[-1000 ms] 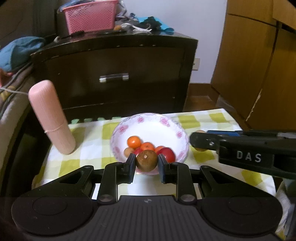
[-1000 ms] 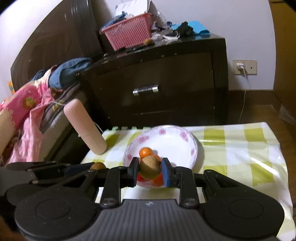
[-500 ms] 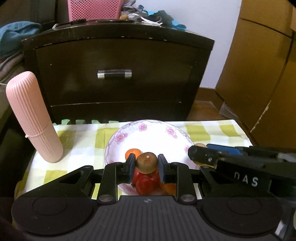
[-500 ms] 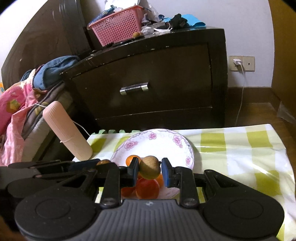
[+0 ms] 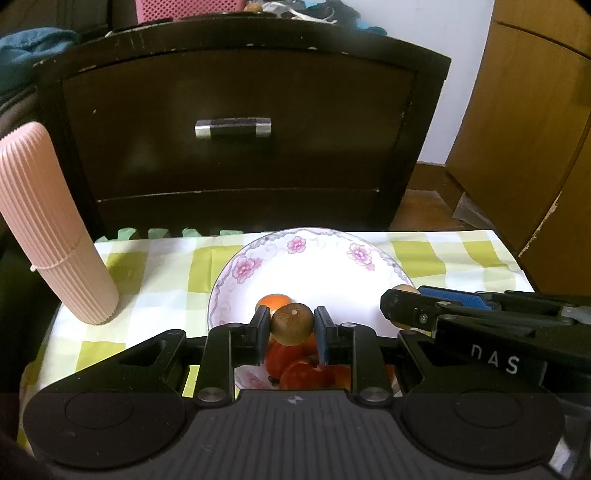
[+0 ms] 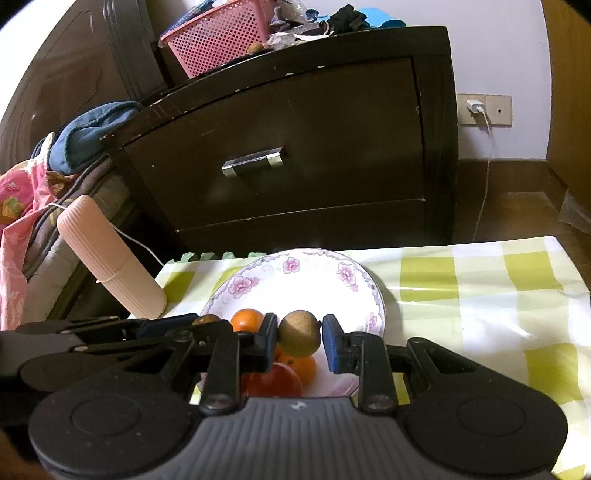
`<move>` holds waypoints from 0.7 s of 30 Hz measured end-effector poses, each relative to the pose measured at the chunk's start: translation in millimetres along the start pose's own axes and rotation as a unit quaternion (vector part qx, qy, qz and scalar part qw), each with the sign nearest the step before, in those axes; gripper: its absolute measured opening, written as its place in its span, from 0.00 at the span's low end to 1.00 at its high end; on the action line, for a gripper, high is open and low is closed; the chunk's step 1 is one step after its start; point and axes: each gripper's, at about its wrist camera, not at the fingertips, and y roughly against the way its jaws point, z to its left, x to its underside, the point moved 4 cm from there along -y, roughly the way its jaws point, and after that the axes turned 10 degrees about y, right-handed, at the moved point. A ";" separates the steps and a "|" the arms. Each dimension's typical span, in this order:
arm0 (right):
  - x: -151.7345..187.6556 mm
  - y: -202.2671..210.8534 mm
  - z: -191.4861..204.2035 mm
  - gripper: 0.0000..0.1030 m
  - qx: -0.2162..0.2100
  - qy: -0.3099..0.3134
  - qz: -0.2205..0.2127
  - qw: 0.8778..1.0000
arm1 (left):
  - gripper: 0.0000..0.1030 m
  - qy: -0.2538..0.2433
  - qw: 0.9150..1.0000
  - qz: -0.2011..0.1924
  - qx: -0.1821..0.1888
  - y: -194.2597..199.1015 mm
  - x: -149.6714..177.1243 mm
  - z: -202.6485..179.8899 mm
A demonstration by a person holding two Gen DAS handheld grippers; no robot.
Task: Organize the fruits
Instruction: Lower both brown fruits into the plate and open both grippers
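Observation:
A white flowered bowl (image 5: 314,266) on the checked cloth holds oranges (image 5: 274,301) and red fruits (image 5: 291,363). My left gripper (image 5: 291,326) is shut on a brown round fruit (image 5: 291,322) and holds it over the bowl's near side. In the right wrist view the bowl (image 6: 295,284) sits ahead. My right gripper (image 6: 300,338) has a tan round fruit (image 6: 298,332) between its fingers, against the left pad, with a small gap at the right pad (image 6: 331,341). It is over the oranges (image 6: 246,319). The right gripper also shows in the left wrist view (image 5: 406,306).
A pink ribbed cylinder (image 5: 51,229) stands at the cloth's left. A dark drawer cabinet (image 5: 236,125) stands right behind the table, with a pink basket (image 6: 218,35) on top. A wooden wardrobe (image 5: 532,122) is at the right. Bedding (image 6: 22,192) lies at the left.
Both grippers have moved forward and lower over the bowl with their fruits. The right gripper's fingers have spread a little, leaving a gap at the right pad.

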 end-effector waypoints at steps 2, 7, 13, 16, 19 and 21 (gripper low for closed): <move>1.2 -3.3 -0.2 0.33 0.000 -0.001 0.002 1.000 | 0.31 0.000 1.000 0.002 -0.003 -3.2 0.3 0.9; 3.1 -10.7 -0.4 0.33 0.000 -0.001 0.006 1.000 | 0.30 -0.003 1.000 0.006 -0.007 -9.8 1.5 2.9; 3.8 -15.9 -1.4 0.33 0.000 -0.004 0.008 1.000 | 0.30 -0.002 1.000 0.009 -0.008 -15.8 2.7 4.2; 4.8 -18.5 -2.5 0.34 -0.001 -0.003 0.009 1.000 | 0.30 -0.001 1.000 0.012 -0.009 -18.6 3.2 4.8; 5.9 -21.9 -3.4 0.34 -0.002 -0.004 0.013 1.000 | 0.30 -0.001 1.000 0.014 -0.011 -21.4 4.3 5.2; 6.5 -23.9 -3.6 0.34 -0.002 -0.005 0.015 1.000 | 0.30 0.000 1.000 0.015 -0.012 -22.9 5.1 5.7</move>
